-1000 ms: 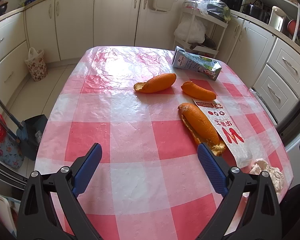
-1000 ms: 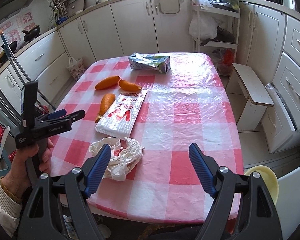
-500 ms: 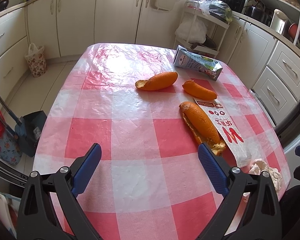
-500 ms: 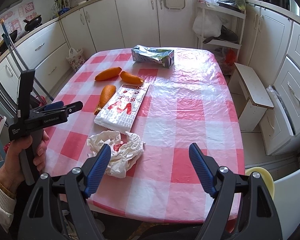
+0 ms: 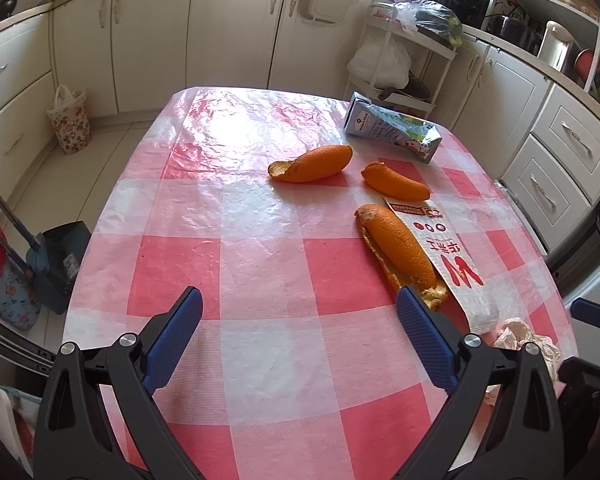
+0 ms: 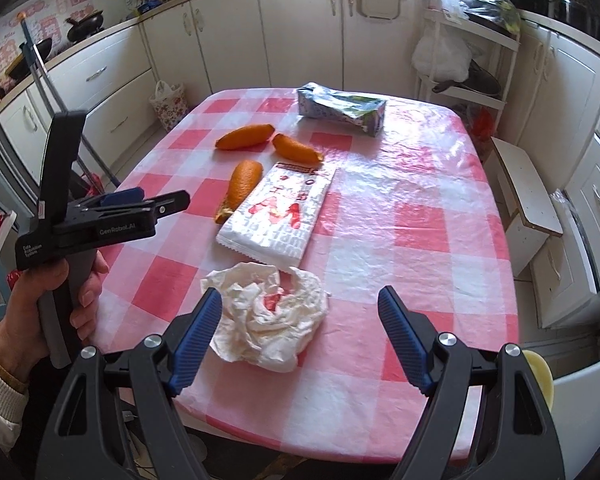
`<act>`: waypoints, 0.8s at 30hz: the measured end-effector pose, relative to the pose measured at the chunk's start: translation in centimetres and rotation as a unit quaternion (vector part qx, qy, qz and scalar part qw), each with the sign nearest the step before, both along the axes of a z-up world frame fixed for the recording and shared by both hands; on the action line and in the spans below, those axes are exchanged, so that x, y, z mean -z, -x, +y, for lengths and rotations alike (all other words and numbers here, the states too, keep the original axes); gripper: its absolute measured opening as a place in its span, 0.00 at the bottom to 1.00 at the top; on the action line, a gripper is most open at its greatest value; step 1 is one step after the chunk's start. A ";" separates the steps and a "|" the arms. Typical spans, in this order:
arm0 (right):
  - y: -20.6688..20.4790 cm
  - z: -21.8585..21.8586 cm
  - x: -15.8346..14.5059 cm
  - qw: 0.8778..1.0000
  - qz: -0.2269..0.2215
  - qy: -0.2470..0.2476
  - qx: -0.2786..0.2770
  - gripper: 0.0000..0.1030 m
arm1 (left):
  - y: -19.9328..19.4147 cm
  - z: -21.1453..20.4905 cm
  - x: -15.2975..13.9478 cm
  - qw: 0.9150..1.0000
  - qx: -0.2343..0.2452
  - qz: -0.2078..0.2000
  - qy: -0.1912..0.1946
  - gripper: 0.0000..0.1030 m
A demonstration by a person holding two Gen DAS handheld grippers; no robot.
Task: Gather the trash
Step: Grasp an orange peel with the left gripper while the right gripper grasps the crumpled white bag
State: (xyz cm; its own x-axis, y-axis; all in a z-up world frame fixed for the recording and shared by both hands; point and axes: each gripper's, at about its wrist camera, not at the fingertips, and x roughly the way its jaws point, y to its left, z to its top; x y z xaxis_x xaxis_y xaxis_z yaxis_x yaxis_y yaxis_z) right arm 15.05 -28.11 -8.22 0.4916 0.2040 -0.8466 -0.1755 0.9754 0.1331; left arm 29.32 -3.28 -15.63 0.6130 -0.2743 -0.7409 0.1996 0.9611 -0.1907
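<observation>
Trash lies on a red-and-white checked table. Three orange peels lie together: a far left one, a far right one and a long near one. A white snack wrapper lies beside the long peel. A crushed milk carton lies at the far side. A crumpled white tissue lies near the front edge. My left gripper is open and empty over the table. My right gripper is open and empty, just above the tissue.
White cabinets line the walls. A white rack with plastic bags stands behind the table. A floral bag sits on the floor at left, with a dustpan near the table's left edge. A low white stool stands at right.
Both grippers have moved forward a little toward the table, still open. The right gripper now sits closer over the tissue. Nothing on the table has moved.
</observation>
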 end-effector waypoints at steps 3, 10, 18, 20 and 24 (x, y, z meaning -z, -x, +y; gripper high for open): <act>-0.2 0.8 0.7 1.000 0.000 -0.004 -0.006 0.75 | 0.2 0.0 -0.2 1.000 0.010 -0.003 0.012 0.91; 0.2 1.1 1.6 1.000 -0.008 0.001 -0.018 0.75 | 0.0 -0.5 -0.4 0.998 0.031 0.008 0.055 0.91; -0.6 -0.1 3.8 0.999 0.023 -0.035 -0.017 0.72 | -3.8 -3.3 0.3 0.996 0.024 0.066 0.048 0.78; -0.7 -0.3 4.0 0.999 0.026 -0.038 -0.019 0.61 | -4.6 -4.2 0.5 0.997 0.020 0.067 0.025 0.75; -0.8 -0.5 4.2 0.998 0.028 -0.044 -0.023 0.53 | -5.8 -6.2 0.6 0.996 0.033 0.077 0.023 0.62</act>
